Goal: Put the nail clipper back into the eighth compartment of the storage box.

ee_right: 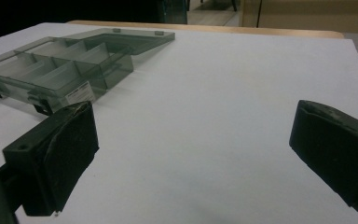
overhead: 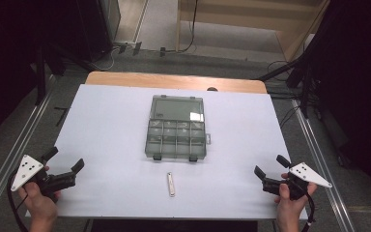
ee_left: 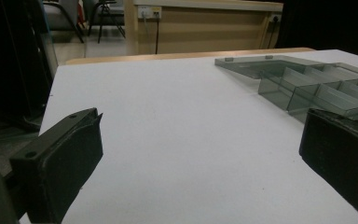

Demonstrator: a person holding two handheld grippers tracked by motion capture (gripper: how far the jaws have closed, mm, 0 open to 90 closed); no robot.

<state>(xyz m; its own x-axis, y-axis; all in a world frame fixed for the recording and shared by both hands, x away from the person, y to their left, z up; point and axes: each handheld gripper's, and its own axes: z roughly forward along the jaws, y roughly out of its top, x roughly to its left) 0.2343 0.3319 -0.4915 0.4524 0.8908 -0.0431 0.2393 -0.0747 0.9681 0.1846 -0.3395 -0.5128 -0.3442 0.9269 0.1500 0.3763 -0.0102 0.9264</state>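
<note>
**Open box at table centre, both grippers idle at the near corners**

The box (overhead: 176, 128), a smoke-grey clear plastic organiser, lies open at the middle of the white table (overhead: 106, 125). Its lid is folded back flat toward 12 o'clock, and its tray of small compartments faces up on the near side, with two dark latches on the edge toward 6 o'clock. I cannot tell whether the compartments hold anything. In the left gripper view the box (ee_left: 307, 84) sits at about 2 o'clock beyond the jaws; in the right gripper view the box (ee_right: 70, 65) sits at about 10 o'clock.

Just toward 6 o'clock of the box, apart from it, a small pale bar (overhead: 171, 184) lies on the table, its length running roughly from 12 to 6.

The left gripper (overhead: 64, 160) is at about 8 o'clock from the box, well apart, near the table's near-left corner, held in the person's left hand (overhead: 38, 200). Its jaws are spread wide with nothing between them.

The right gripper (overhead: 269, 165) is at about 4 o'clock from the box, well apart, near the near-right corner, held in the right hand (overhead: 290, 200). Its jaws likewise stand wide apart over bare table.

Beyond the table's far wooden edge lies a grey floor with cables.
</note>
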